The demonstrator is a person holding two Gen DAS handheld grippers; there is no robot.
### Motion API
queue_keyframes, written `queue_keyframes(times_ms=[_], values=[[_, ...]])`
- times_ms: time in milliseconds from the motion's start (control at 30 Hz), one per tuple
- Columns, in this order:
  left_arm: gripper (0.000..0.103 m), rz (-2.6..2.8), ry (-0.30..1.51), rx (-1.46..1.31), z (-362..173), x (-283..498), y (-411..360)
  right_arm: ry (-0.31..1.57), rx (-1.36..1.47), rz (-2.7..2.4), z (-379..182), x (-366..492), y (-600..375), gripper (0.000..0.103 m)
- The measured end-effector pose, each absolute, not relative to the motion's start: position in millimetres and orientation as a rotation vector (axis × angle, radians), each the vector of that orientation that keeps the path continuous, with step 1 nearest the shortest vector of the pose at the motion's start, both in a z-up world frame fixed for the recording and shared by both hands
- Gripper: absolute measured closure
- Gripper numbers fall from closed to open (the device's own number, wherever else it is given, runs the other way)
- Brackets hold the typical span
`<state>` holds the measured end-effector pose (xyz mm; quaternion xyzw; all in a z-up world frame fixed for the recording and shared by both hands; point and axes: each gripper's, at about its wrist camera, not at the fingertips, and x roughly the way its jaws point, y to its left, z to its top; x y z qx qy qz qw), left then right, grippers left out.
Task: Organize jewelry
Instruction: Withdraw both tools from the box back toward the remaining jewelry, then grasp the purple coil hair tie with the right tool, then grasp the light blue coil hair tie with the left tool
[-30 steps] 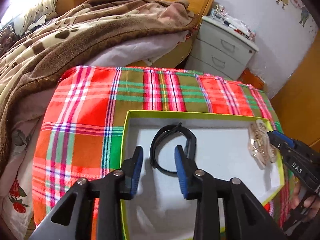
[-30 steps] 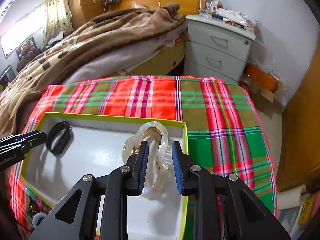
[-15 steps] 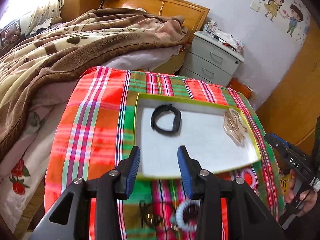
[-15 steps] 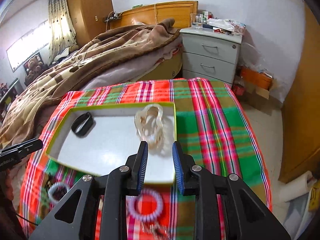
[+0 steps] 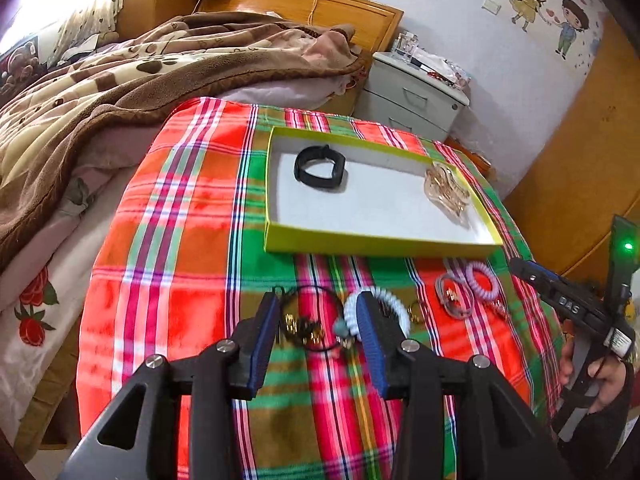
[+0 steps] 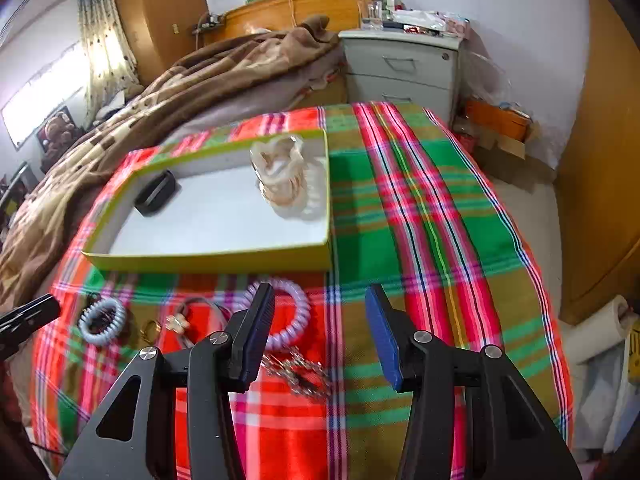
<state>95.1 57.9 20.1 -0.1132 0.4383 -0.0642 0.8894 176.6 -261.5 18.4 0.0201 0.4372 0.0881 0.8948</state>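
Observation:
A shallow white box with a yellow-green rim (image 5: 376,245) (image 6: 208,259) lies on the plaid cloth. Inside it lie a black band (image 5: 320,167) (image 6: 155,194) and a clear amber bracelet (image 5: 446,190) (image 6: 282,170). In front of the box lie loose pieces: a pale blue coil tie (image 5: 394,304) (image 6: 102,322), a lilac coil tie (image 5: 482,280) (image 6: 292,312), a grey tie (image 5: 454,300), a black cord necklace with gold charms (image 5: 306,326), a gold ring (image 6: 150,330) and a silver chain (image 6: 300,372). My left gripper (image 5: 316,322) is open above the necklace. My right gripper (image 6: 320,320) is open, empty, above the chain.
The plaid cloth (image 6: 420,208) covers a small table. A bed with a brown blanket (image 5: 120,80) lies to the left. A grey nightstand (image 6: 400,68) stands behind. A wooden door (image 6: 600,160) is on the right.
Both grippers have pulled back from the box toward the near edge. The right gripper let go of the amber bracelet, which now lies in the box, and opened wider.

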Motion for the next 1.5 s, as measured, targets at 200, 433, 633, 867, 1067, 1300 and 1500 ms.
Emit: queue_keyframes(times_ms=[200,433,633,867,1067,1300,1500], values=[[0.057,-0.127,0.927,-0.227,11,83,57,0.935,0.033,0.180,4,182,-258,0.055],[0.057,-0.152,0.935,-0.258,7,77,59,0.960,0.027,0.183,-4,185,-255,0.055],[0.056,-0.159,0.944,-0.258,8,76,57,0.965,-0.033,0.163,-6,182,-247,0.072],[0.056,-0.174,0.961,-0.243,12,82,51,0.954,-0.050,0.150,-6,175,-250,0.093],[0.056,-0.207,0.966,-0.224,17,98,43,0.918,-0.007,0.139,3,167,-260,0.093],[0.058,-0.215,1.004,-0.196,11,117,33,0.893,0.021,0.152,11,162,-262,0.093],[0.069,-0.238,1.055,-0.219,1,122,29,0.889,0.030,0.165,12,161,-260,0.093]])
